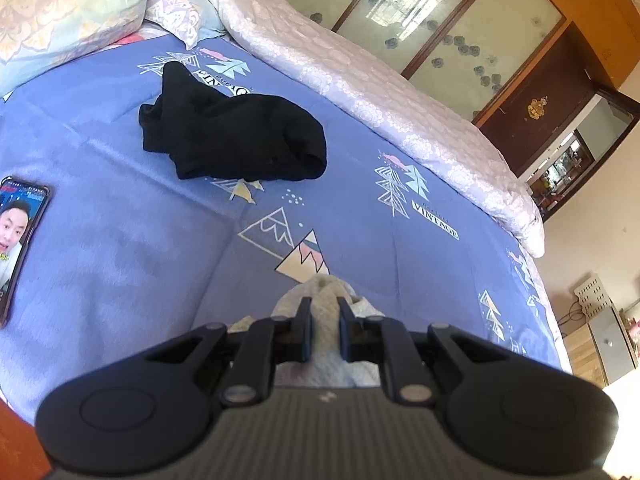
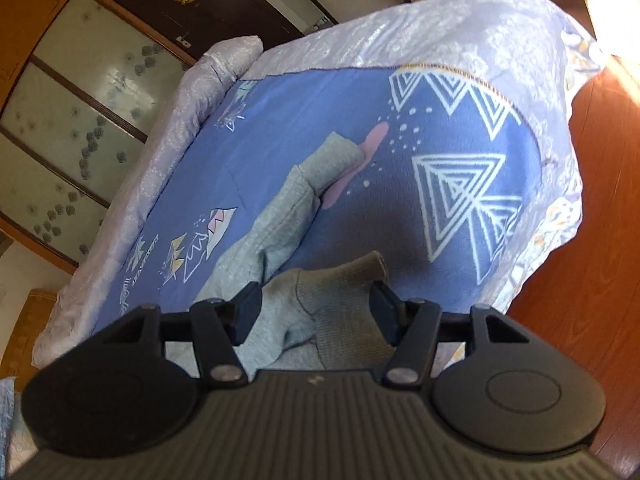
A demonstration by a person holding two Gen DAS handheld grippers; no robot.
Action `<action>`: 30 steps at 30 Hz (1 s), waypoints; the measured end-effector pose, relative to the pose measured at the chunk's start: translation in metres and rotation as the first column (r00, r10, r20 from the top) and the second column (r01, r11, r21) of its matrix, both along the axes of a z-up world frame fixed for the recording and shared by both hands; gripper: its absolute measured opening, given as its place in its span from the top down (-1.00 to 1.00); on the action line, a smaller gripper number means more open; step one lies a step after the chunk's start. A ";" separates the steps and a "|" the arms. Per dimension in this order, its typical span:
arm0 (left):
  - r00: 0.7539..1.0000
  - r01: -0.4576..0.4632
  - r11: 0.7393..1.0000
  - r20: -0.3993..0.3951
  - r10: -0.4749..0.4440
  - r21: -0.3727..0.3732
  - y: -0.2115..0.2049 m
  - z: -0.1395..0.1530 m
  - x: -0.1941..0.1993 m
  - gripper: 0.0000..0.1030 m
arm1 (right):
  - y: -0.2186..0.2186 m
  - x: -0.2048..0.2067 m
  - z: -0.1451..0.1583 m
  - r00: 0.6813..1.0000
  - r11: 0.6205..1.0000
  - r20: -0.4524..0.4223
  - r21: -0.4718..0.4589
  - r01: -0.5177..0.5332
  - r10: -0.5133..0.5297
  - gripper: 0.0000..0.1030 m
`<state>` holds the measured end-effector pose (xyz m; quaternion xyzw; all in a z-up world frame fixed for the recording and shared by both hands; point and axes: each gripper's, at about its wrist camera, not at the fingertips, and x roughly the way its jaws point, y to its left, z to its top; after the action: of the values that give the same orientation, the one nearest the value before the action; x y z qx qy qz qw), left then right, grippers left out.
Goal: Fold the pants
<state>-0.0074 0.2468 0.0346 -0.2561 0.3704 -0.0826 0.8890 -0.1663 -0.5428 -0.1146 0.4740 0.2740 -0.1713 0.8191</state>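
Note:
Light grey pants lie on the blue patterned bed sheet. In the left wrist view my left gripper is shut on a bunched pale part of the pants, held above the sheet. In the right wrist view my right gripper is open, its jaws wide apart on either side of a ribbed cuff of the pants. The other leg stretches away to a far cuff. The cloth under both grippers is partly hidden.
Black folded pants lie further up the sheet. A phone with a lit screen lies at the left. A rolled quilt runs along the far side, pillows at the head. Wooden floor lies beyond the bed edge.

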 end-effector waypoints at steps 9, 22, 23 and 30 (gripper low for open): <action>0.997 -0.048 0.998 0.054 0.050 -0.038 0.008 0.025 0.043 0.79 | -0.004 0.062 0.108 0.963 0.994 0.267 -0.090 0.060 -0.034 0.78; 0.987 -0.149 0.988 -0.057 0.148 -0.030 -0.002 -0.030 0.197 0.79 | -0.001 0.352 0.108 0.996 0.959 0.073 -0.281 -0.028 0.051 0.78; 0.984 -0.167 0.986 -0.072 0.165 -0.026 -0.002 -0.038 0.209 0.77 | 0.002 0.376 0.102 0.997 0.956 0.051 -0.292 -0.039 0.056 0.77; 0.955 -0.249 0.953 -0.117 0.271 0.173 -0.013 -0.068 0.244 0.45 | 0.034 0.462 0.059 0.996 0.941 0.011 -0.330 -0.082 0.091 -0.20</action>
<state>0.2367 0.2337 -0.0335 -0.2372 0.3999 0.0828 0.8814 0.2957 -0.5086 -0.0560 0.3206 0.2512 -0.1724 0.8969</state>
